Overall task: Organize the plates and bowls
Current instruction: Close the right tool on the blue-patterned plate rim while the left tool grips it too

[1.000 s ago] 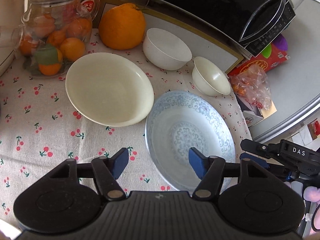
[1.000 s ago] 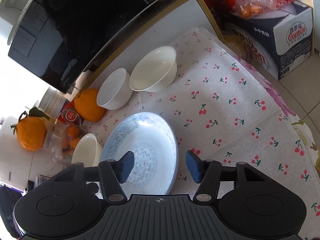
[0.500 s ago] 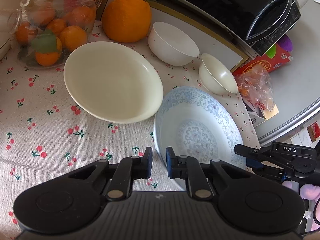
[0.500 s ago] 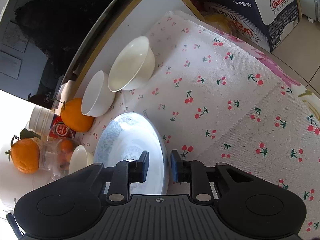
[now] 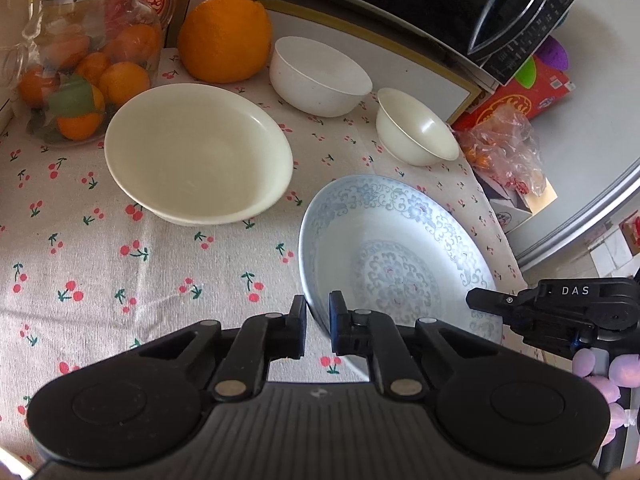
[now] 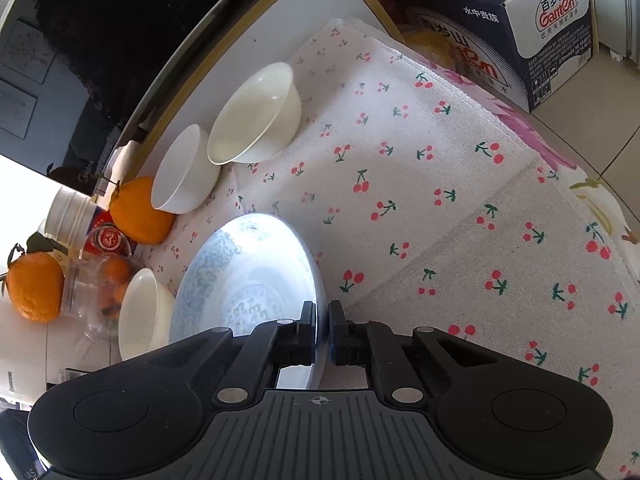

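Observation:
A blue-patterned plate [image 5: 400,264] lies on the cherry-print cloth. My left gripper [image 5: 318,320] is shut on its near-left rim. My right gripper [image 6: 322,330] is shut on its right rim, and the plate [image 6: 248,280] shows tilted in the right wrist view. The right gripper's body [image 5: 560,312] shows at the plate's right edge in the left wrist view. A cream plate [image 5: 200,152] sits to the left. A white bowl [image 5: 320,76] and a smaller cream bowl [image 5: 416,128] stand at the back; they also show in the right wrist view, white bowl [image 6: 182,170], cream bowl [image 6: 256,114].
A glass jar of oranges [image 5: 80,60] and a large orange [image 5: 224,36] stand at the back left. A black microwave [image 5: 440,0] is behind the bowls. A red box and bagged fruit [image 5: 504,144] lie off the right edge. A carton [image 6: 520,28] stands on the floor.
Both grippers went from wide open to shut on the blue-patterned plate's rims. The plate now sits tilted in the right wrist view.

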{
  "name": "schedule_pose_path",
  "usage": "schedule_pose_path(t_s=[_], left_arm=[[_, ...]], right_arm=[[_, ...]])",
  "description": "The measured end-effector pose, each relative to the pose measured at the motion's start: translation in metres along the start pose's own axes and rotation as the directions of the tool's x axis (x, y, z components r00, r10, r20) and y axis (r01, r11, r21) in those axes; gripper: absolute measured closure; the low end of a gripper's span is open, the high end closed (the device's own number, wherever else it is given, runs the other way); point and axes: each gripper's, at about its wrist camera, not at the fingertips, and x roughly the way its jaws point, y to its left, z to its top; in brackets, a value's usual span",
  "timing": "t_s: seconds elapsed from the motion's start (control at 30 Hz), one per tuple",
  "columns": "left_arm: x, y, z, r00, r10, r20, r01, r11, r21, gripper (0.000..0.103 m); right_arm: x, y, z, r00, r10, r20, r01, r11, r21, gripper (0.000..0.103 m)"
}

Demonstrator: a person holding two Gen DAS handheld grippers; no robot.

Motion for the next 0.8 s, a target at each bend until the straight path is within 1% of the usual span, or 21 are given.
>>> schedule_pose_path(t_s=[0.2,0.4,0.8], left_arm=[[0.001,-0.013,-0.008,0.999,0.011,-0.043,-0.008,0.998,0.068,0.093],[0.004,-0.020,-0.012,0.998,0.021,-0.060,-0.014,0.993,0.116,0.093],[0.004,-0.026,-0.020,0.997,0.019,-0.074,-0.006,0.987,0.163,0.092]], right_arm=[[-0.013,-0.013,-0.007,0.999,-0.029,-0.037,0.030,0.999,0.029,0.096],[-0.021,-0.019,-0.013,0.997,-0.044,-0.058,0.046,0.998,0.030,0.096],[-0.022,-0.021,-0.017,0.994,-0.085,-0.068,0.089,0.995,0.051,0.095]])
